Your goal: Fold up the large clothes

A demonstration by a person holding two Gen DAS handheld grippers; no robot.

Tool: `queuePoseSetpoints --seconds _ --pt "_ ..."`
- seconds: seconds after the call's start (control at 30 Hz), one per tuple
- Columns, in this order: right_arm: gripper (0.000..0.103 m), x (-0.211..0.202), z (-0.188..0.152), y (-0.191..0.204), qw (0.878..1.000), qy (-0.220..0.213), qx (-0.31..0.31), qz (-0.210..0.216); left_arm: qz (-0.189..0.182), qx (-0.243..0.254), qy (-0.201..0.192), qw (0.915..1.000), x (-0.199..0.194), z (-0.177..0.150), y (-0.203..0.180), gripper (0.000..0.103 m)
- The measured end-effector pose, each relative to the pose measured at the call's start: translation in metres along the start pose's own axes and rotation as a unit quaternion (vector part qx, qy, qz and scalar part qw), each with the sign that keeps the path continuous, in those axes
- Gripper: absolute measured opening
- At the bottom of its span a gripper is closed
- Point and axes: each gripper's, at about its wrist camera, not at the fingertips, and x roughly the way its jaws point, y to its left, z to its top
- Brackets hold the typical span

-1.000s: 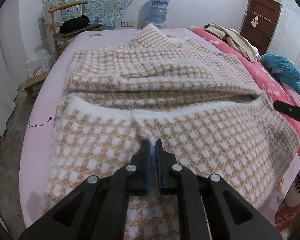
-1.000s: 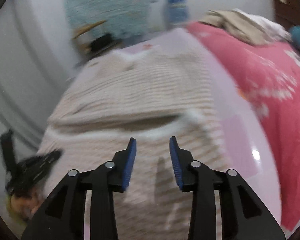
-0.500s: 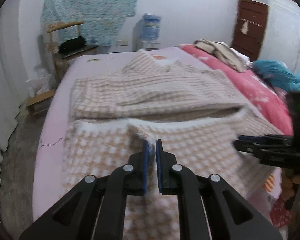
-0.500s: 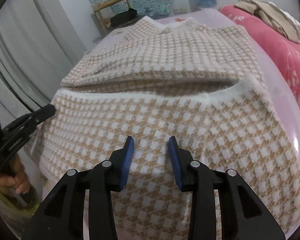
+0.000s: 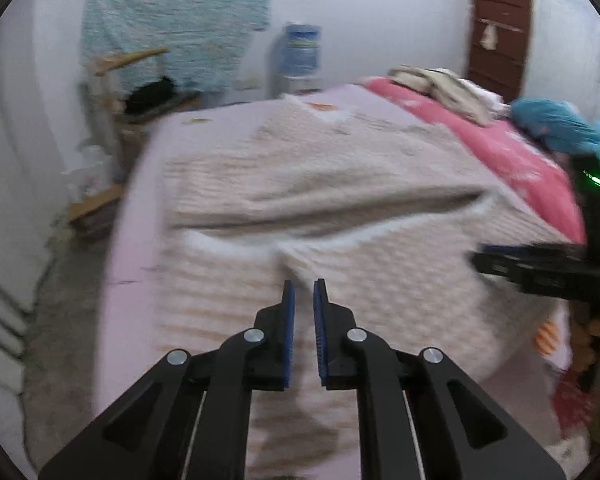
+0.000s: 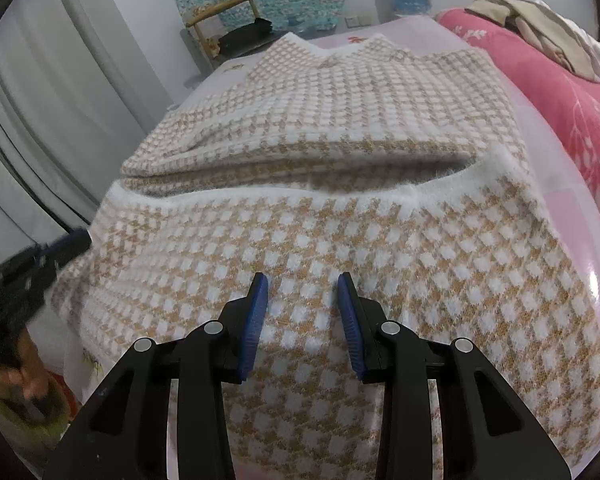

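left gripper (image 5: 303, 292) low centre of its frame, jaws nearly together with nothing visibly pinched. right gripper (image 6: 302, 286) parted over the checked sweater (image 6: 340, 240), pads not pressing. the sweater fills mid-frame on the pink bed (image 6: 580, 200), hem folded up. next, i'd judge: right clamps the near fold.

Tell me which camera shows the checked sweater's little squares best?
The right wrist view. There the sweater is sharp, so each tan and white square shows, along with its fuzzy white edge. In the left wrist view the same sweater is blurred: you can see its shape on the bed, but the squares smear together.
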Motion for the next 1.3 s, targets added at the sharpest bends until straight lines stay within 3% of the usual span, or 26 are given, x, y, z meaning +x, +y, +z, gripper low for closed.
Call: queuePoseSetpoints --seconds 0.1,0.17,0.3,0.5,0.67,0.77,0.9,1.03,1.17,1.3 --pt "0.033 0.0 0.0 0.0 1.0 0.001 -0.002 -0.001 0.063 -0.031 0.006 0.9975 0.005 0.002 0.029 0.009" --pt "0.033 0.0 0.0 -0.001 1.0 0.001 -0.002 -0.001 0.08 -0.061 0.011 0.9949 0.006 0.003 0.048 0.009" --pt "0.033 0.0 0.0 0.0 1.0 0.001 -0.002 -0.001 0.052 -0.102 -0.004 0.9934 -0.009 0.005 0.068 0.009" --pt "0.033 0.0 0.0 0.001 1.0 0.001 -0.002 -0.002 -0.061 -0.076 -0.02 0.995 -0.028 0.01 0.041 0.01" --pt "0.033 -0.001 0.0 0.0 1.0 0.002 -0.002 -0.003 -0.116 -0.042 -0.002 0.9923 -0.022 0.006 0.005 0.012" --pt "0.034 -0.001 0.0 -0.003 1.0 0.002 -0.001 -0.001 -0.116 -0.026 0.03 0.9924 -0.005 -0.002 -0.011 0.013" --pt "0.035 -0.002 0.001 -0.005 1.0 0.002 0.002 0.003 -0.082 -0.01 0.075 0.9938 0.024 -0.016 -0.021 0.013" --pt "0.035 -0.017 0.002 0.0 1.0 -0.014 -0.011 0.002 -0.082 -0.017 0.079 0.9933 0.03 -0.019 -0.018 0.013" --pt "0.035 -0.038 -0.003 0.017 0.998 -0.029 -0.047 0.04 -0.082 -0.017 0.08 0.9933 0.031 -0.02 -0.018 0.013" --pt "0.035 -0.036 -0.012 0.036 0.995 -0.016 -0.091 0.046 -0.082 -0.019 0.08 0.9933 0.032 -0.021 -0.017 0.013"
